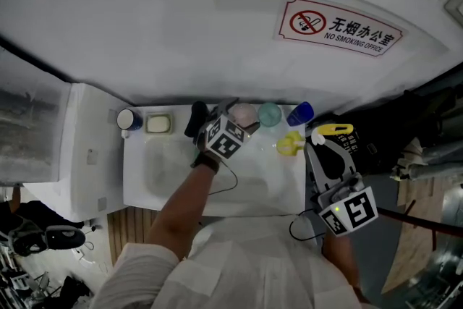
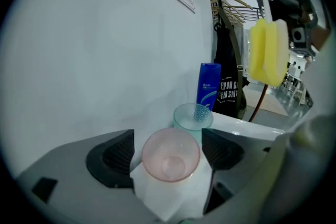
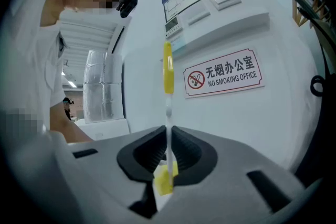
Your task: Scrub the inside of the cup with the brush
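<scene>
White bench (image 1: 141, 192) with a sink is sitting against a white wall carrying a no-smoking sign (image 1: 340, 27). Pink cup (image 1: 243, 113) is standing upright on the back ledge by the wall, mouth open to the left gripper view. A teal cup (image 1: 269, 113) is standing just beside it and a blue bottle (image 1: 300, 113) is standing past that.

Left gripper (image 2: 168, 150) is reaching over the sink to the pink cup. Its fingers (image 2: 118, 157) are standing wide apart, one on each side of the cup. Gaps look very thin, so contact is hard to confirm.

Right gripper (image 3: 168, 153) is hanging off the bench's right edge, well apart from the cup. Its fingers (image 3: 142, 157) are pinching the brush (image 3: 167, 76) by its thin clear stem, with the yellow end pointing away along the fingers.
</scene>
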The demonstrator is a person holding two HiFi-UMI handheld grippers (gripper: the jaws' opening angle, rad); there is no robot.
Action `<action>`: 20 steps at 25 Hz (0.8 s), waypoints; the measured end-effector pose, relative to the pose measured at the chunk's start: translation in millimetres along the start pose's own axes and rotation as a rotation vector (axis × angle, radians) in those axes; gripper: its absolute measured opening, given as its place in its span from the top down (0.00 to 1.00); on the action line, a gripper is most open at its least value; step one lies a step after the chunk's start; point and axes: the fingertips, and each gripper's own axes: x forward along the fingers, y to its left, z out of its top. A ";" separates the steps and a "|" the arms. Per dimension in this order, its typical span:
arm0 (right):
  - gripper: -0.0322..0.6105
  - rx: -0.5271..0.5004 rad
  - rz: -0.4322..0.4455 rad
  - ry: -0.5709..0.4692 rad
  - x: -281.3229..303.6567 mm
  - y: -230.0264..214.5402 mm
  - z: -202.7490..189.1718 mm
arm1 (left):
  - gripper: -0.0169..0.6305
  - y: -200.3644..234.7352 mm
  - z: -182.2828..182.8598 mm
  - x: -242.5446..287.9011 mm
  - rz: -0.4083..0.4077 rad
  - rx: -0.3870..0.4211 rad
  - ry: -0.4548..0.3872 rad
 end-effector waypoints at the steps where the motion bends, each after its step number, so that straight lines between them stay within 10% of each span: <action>1: 0.90 0.000 0.003 -0.001 0.4 0.9 0.2 | 0.40 0.5 2.8 -3.1 0.004 -0.002 -0.010; 15: 0.90 0.000 0.055 -0.007 6.7 17.6 1.2 | 0.40 -24.8 22.6 -56.2 -0.032 -0.140 -0.180; 20: 0.90 0.004 0.075 -0.009 9.9 24.8 0.8 | 0.57 -36.1 19.4 -74.5 -0.045 -0.226 -0.268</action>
